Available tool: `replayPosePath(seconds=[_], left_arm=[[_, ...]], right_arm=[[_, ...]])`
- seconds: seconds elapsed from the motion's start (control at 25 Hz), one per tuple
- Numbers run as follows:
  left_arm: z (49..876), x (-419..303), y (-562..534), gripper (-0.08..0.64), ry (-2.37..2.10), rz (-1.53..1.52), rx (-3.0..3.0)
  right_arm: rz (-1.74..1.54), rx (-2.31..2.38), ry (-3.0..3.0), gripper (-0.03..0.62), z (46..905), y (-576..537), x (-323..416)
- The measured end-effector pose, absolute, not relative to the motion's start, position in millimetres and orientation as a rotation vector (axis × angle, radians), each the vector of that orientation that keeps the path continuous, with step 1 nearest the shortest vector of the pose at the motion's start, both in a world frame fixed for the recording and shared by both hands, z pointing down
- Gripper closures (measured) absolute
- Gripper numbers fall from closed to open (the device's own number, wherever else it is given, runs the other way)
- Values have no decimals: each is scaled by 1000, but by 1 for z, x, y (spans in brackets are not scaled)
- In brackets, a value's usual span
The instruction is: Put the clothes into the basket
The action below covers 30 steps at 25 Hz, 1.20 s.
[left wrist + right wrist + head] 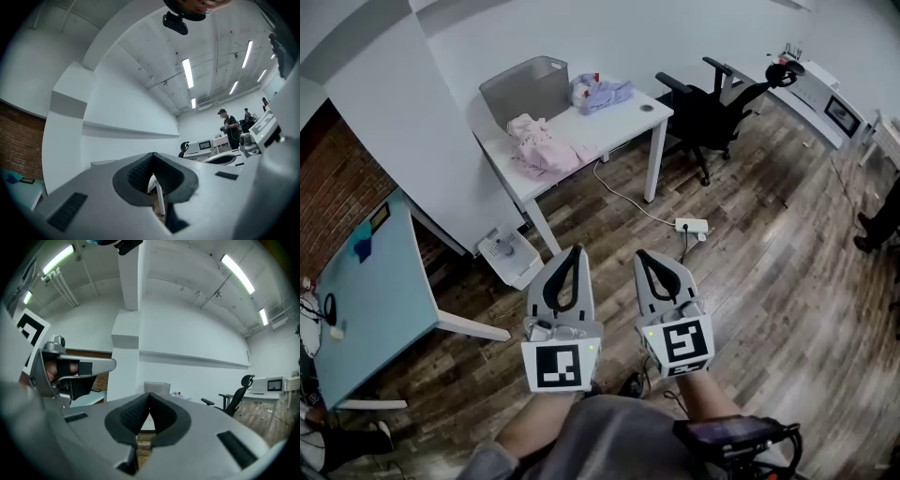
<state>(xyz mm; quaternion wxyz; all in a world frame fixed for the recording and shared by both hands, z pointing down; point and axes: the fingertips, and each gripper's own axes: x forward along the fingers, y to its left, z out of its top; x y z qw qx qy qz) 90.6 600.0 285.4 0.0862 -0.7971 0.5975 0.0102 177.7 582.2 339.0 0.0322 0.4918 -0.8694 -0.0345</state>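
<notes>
While the clothes (542,147) lie on the table (623,122) beside the basket (525,89), well apart from the left gripper (574,251) and right gripper (643,255), both closed and empty, it seems best to step nearer, then open one over them.

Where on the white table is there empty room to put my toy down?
The right end of the table is bare, between the lilac clothes and the front edge. The left end is crowded: the pink clothes lie in front of the basket.
</notes>
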Motion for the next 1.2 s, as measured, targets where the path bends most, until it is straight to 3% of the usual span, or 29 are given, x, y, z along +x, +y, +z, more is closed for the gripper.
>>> replayPosePath(seconds=[0.44, 1.2], left_arm=[[312, 101, 571, 554, 1823, -24, -2398], [297, 49, 366, 554, 1774, 37, -2382]], right_arm=[[-26, 1483, -2701, 585, 355, 558, 199], [-134, 1537, -2703, 585, 330, 357, 156]])
